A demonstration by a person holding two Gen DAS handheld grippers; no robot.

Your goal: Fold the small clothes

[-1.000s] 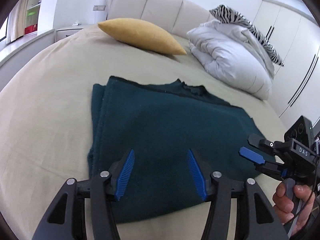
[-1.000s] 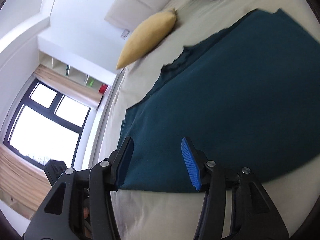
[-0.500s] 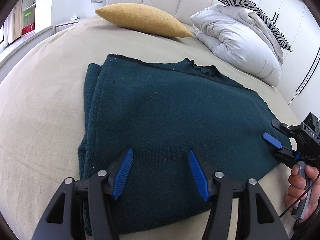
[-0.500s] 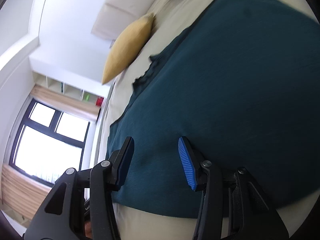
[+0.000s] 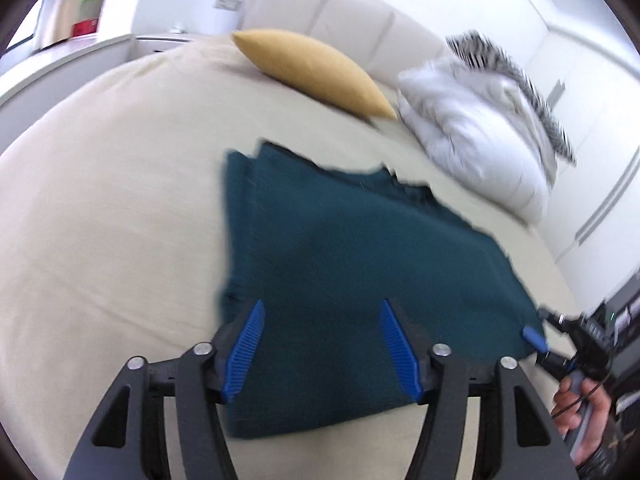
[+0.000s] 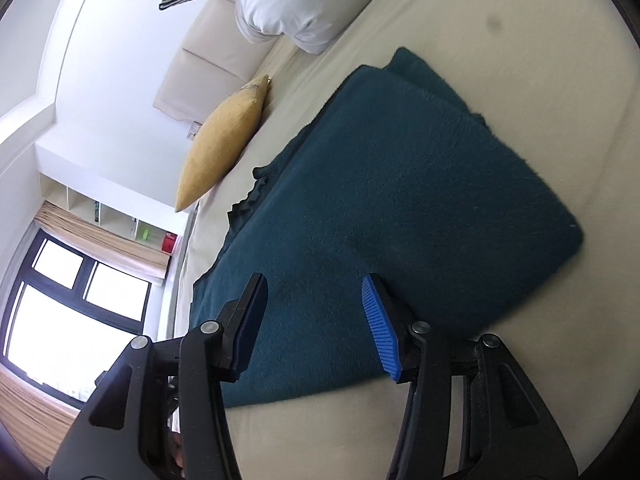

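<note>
A dark teal knitted garment lies on a plain beige bedsheet. A mustard-yellow fabric cushion and a white puffy duvet sit beside a black-and-white zebra-striped pillow. Both black plastic grippers, the left gripper and the right gripper, carry bright blue ribbed pads.

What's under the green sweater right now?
The sweater lies folded on the beige bed sheet, with its own lower layers showing along one edge. Anything between the layers or beneath it is covered.
</note>
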